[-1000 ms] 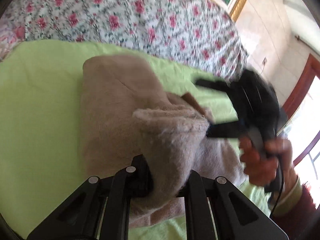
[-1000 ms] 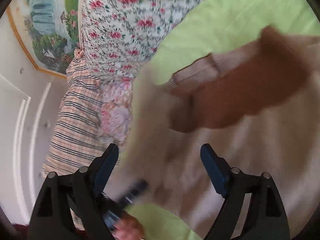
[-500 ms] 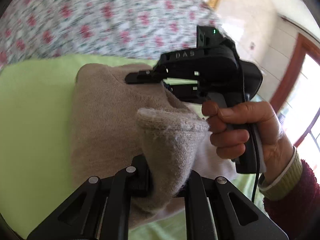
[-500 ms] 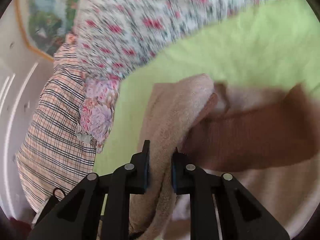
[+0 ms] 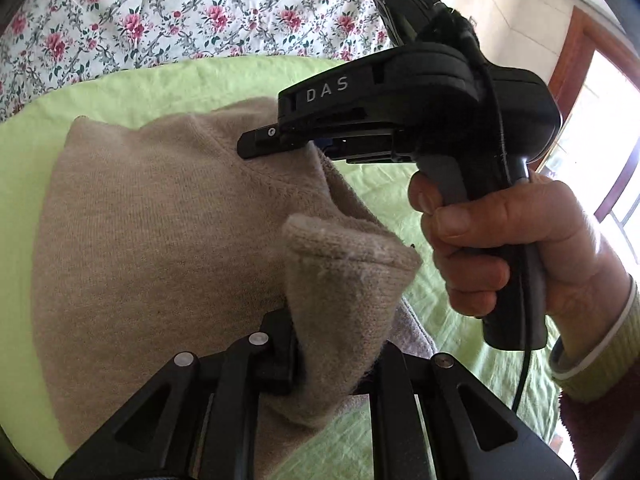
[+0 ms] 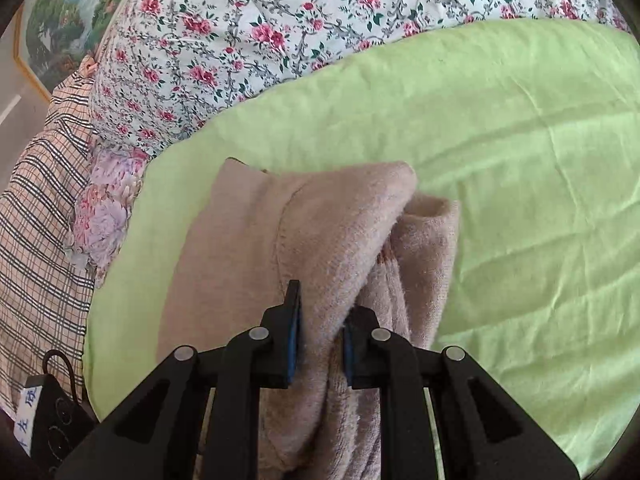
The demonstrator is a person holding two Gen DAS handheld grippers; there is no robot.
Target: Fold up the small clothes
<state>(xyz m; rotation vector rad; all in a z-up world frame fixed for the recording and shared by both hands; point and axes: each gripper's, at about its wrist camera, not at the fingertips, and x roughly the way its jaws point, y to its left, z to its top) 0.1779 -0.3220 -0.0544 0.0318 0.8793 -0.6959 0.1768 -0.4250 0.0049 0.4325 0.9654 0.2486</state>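
Observation:
A small beige knitted garment point(image 5: 160, 240) lies partly folded on a light green sheet point(image 5: 120, 92). My left gripper point(image 5: 336, 356) is shut on a bunched corner of the garment at its near edge. My right gripper point(image 6: 320, 344) is shut on a fold of the same garment point(image 6: 312, 240), lifted a little off the green sheet point(image 6: 500, 140). In the left wrist view the right gripper point(image 5: 260, 144) comes in from the right, held by a hand, with its fingertips on the garment's far edge.
A floral quilt point(image 6: 280, 20) is heaped behind the green sheet, also in the left wrist view point(image 5: 180, 12). A plaid cloth point(image 6: 36, 220) lies at the left. A framed picture point(image 6: 60, 12) hangs on the wall. A door frame point(image 5: 592, 120) stands at the right.
The right gripper, open a second ago, came to the garment's far edge and shut on a fold. The left gripper kept its hold; the garment is now gathered between both.

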